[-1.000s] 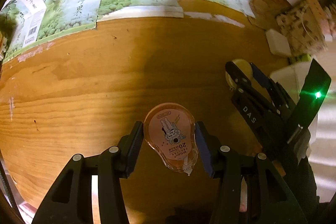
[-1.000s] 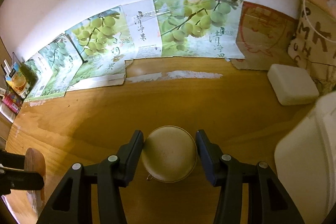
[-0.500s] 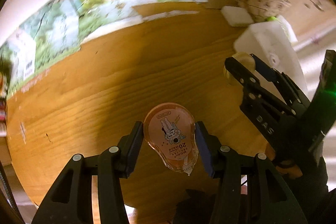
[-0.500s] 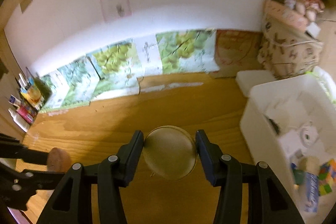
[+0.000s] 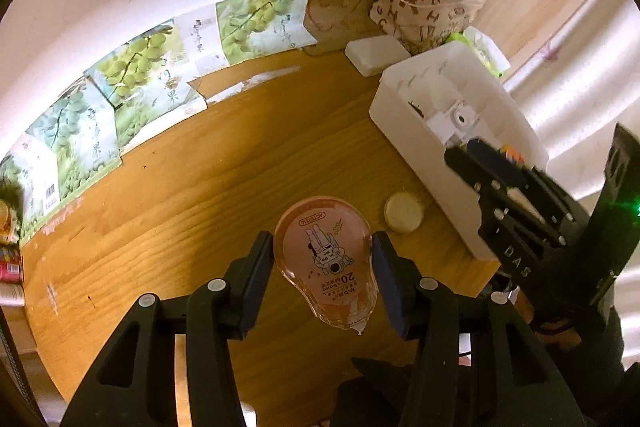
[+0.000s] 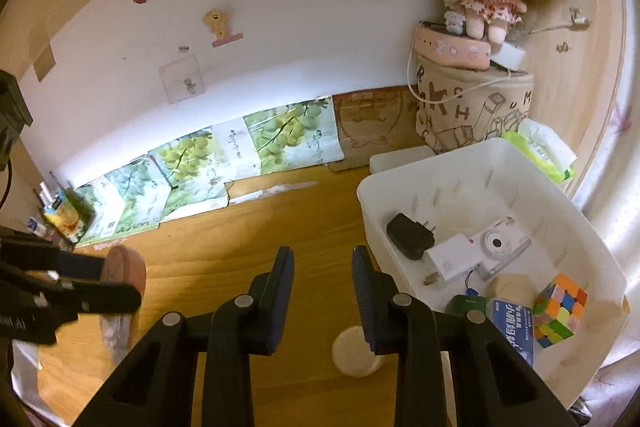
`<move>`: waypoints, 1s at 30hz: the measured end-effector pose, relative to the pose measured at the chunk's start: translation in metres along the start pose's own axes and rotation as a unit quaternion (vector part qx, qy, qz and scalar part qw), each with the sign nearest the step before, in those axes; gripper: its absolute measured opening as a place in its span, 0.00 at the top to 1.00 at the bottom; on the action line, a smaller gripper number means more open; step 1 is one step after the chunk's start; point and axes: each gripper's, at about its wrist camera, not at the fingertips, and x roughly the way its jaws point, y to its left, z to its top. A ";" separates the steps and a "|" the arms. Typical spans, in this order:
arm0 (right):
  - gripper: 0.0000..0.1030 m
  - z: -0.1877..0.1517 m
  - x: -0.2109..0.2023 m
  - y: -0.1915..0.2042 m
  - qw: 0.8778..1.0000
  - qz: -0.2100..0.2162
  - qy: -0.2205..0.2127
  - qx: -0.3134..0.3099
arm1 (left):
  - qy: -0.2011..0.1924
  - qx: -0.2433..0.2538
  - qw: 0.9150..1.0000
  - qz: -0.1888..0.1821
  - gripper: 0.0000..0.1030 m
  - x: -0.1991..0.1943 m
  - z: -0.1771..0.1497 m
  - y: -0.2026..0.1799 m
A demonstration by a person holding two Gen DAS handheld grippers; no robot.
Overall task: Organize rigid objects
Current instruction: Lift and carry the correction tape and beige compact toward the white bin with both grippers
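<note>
An orange correction-tape dispenser point(image 5: 326, 261) is clamped between the pads of the left gripper point(image 5: 323, 265) and held clear above the wooden surface point(image 5: 192, 195). A round cream tin point(image 5: 404, 213) lies flat on the surface just beside the near wall of the white bin point(image 5: 416, 147), apart from both grippers. The right gripper point(image 6: 323, 297) is seen with nothing between its fingers; its jaws have just been closing and stand narrowed to their closest, with a gap still visible. The tin is seen below its right finger point(image 6: 366, 291). The bin stands at the right edge of the surface and holds a black charger point(image 6: 410, 235), a white adapter point(image 6: 452, 259), a small white camera point(image 6: 498, 245), a puzzle cube point(image 6: 560, 311) and a blue box point(image 6: 514, 327). Grape-print cartons point(image 6: 224, 167) are lined along the back edge.
</note>
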 end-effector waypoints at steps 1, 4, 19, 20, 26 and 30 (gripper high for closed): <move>0.71 -0.001 -0.001 -0.003 1.000 0.004 0.004 0.000 | -0.003 -0.006 1.000 -0.002 0.48 -0.001 0.000 -0.002; 0.70 -0.009 0.001 -0.009 1.000 0.022 0.020 -0.006 | -0.006 -0.015 1.000 0.007 0.48 -0.002 -0.002 -0.004; 0.42 -0.060 0.054 -0.010 0.988 0.012 0.153 0.001 | 0.004 -0.031 0.999 0.027 0.48 -0.005 -0.015 0.013; 0.42 -0.061 0.058 -0.010 0.987 0.006 0.158 0.006 | 0.006 -0.032 0.999 0.028 0.48 -0.005 -0.015 0.016; 0.41 -0.071 0.073 -0.008 0.983 -0.030 0.180 0.035 | 0.019 -0.033 0.999 0.036 0.48 -0.001 -0.020 0.031; 0.41 -0.078 0.084 -0.008 0.977 -0.064 0.198 0.051 | 0.027 -0.030 0.998 0.038 0.48 0.001 -0.023 0.039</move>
